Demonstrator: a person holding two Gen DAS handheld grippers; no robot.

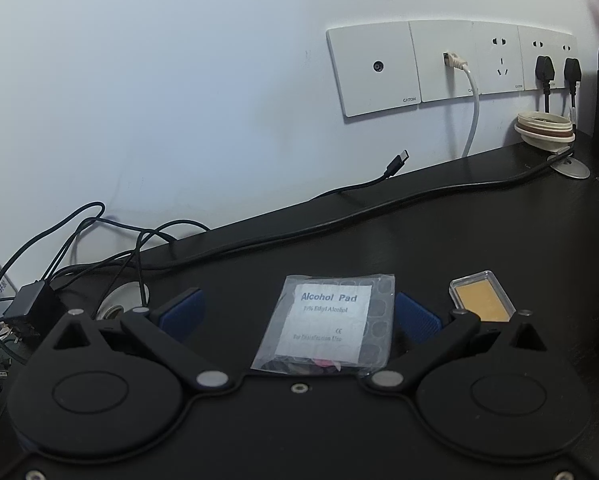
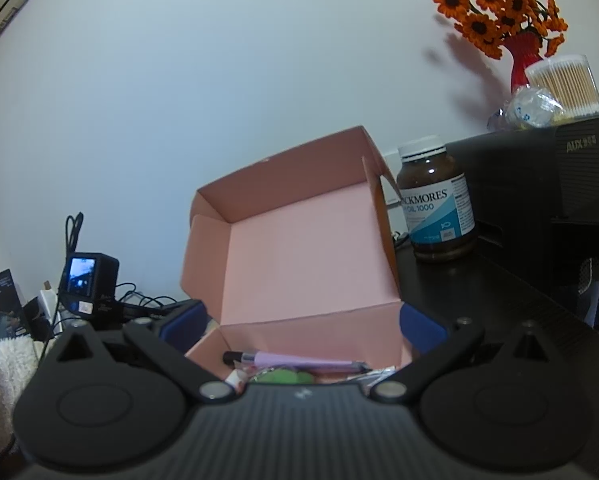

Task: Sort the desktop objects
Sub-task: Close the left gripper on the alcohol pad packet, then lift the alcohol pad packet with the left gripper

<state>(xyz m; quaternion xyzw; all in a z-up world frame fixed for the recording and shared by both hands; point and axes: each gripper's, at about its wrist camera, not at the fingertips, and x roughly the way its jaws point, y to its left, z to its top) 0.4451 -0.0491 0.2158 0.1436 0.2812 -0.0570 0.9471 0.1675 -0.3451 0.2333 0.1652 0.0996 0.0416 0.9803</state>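
Behind your black surface (image 1: 459,240) runs a pale wall carrying a row of white socket plates (image 1: 451,64), one with a white cable (image 1: 473,116) plugged in and two with black plugs at the far right. A long black cord (image 1: 339,218) crosses the surface from 9 o'clock toward a round grey grommet (image 1: 571,168) at 2 o'clock.

Your left tongs (image 1: 299,312) are spread wide, blue pads (image 1: 181,310) well apart, gripping nothing. Between them lies a clear plastic bag labelled "Alcohol Pad" (image 1: 325,320), flat on the surface at 6 o'clock of the view. Just beside the right-hand pad, at about 4 o'clock, sits a small clear case with a tan insert (image 1: 481,298).

Your right tongs (image 2: 301,320) are likewise released and empty — they hover over an open pink cardboard box (image 2: 299,240), its lid standing up behind. Inside the box, near its front wall, you can see a lilac pen with a black cap (image 2: 291,360), a green rounded item (image 2: 287,378) and a few smaller things too cramped to tell apart.

At 2 o'clock of the box stands a brown supplement bottle with a white cap (image 2: 435,200), next to a black appliance (image 2: 539,176) topped by a red vase of orange flowers (image 2: 503,8) and a tub of cotton swabs (image 2: 565,82). At 9 o'clock a small black camera with a lit screen (image 2: 87,276) sits among cables.
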